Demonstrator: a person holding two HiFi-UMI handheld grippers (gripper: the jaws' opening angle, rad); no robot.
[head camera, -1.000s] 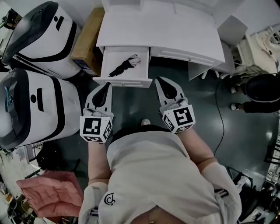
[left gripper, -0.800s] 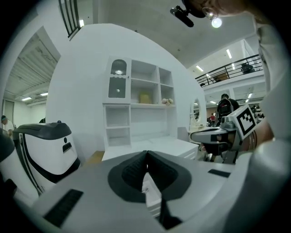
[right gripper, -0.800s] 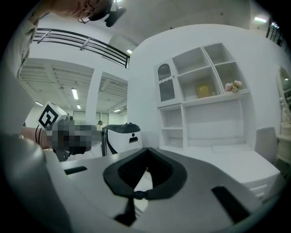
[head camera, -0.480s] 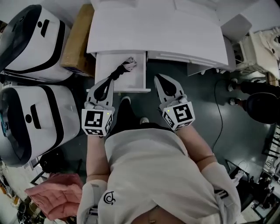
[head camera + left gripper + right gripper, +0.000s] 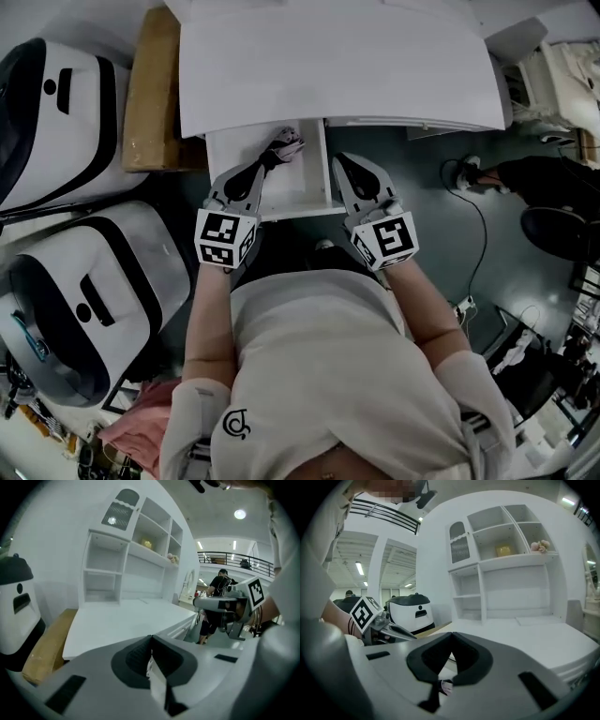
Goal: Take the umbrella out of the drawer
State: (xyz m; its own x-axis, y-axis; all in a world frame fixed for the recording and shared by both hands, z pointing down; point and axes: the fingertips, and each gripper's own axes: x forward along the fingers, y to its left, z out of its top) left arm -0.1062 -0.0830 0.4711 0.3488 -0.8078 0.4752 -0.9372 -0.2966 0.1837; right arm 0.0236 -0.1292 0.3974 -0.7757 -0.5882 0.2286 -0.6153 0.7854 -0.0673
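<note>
In the open drawer [image 5: 309, 187], umbrella [image 5: 289, 145] just beyond closed left claw [image 5: 265, 163]

A white desk [image 5: 337, 66] filled the upper middle of the head view, its drawer [image 5: 307, 184] standing open below the front edge. A folded dark umbrella [image 5: 281, 148] lay in the drawer's upper part. At upper left, a cardboard box [image 5: 155, 94] stood on the dark floor [image 5: 450, 253] just beside the desk.

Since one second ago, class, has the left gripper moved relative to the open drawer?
Yes. The left gripper has advanced over the drawer, having hung short of its front edge before; its tip now lies near the umbrella.
</note>
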